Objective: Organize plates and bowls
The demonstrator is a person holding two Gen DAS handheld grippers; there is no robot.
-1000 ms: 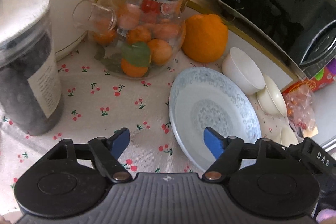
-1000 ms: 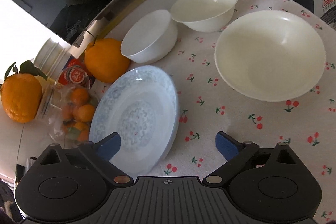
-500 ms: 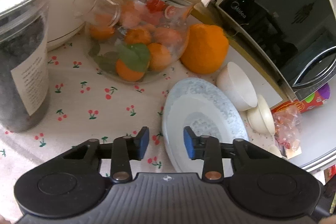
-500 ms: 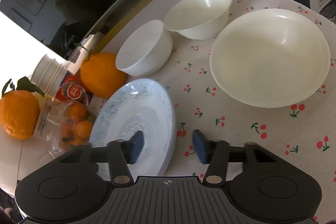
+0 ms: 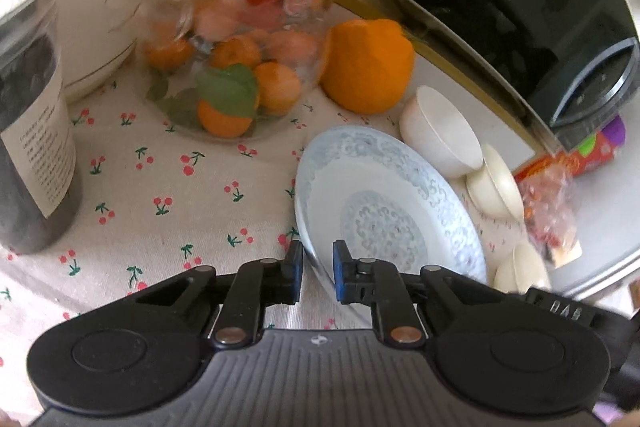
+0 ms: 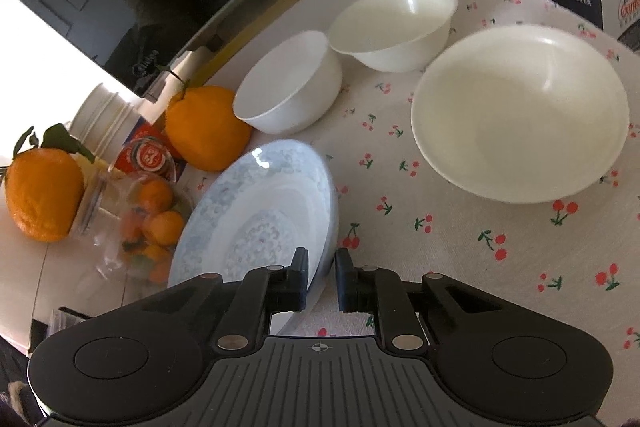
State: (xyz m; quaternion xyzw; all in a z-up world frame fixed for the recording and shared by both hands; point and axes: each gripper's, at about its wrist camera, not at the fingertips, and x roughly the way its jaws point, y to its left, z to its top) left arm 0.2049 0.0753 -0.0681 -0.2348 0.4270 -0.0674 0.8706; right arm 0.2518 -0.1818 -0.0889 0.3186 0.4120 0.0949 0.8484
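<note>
I count one patterned plate [image 6: 256,219], three white bowls [image 6: 520,111] toward 1 o'clock, two large oranges [image 6: 206,129] at 10 o'clock, one glass jar [image 5: 236,67], one dark canister [image 5: 32,131].

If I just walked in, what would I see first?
Probably the round pale blue patterned plate near the middle of the cherry-print tablecloth, with the left gripper and the right gripper both pinching its rim from opposite sides. Behind it sits a big bright orange citrus fruit, and on the right a wide cream-white bowl stands empty.
</note>
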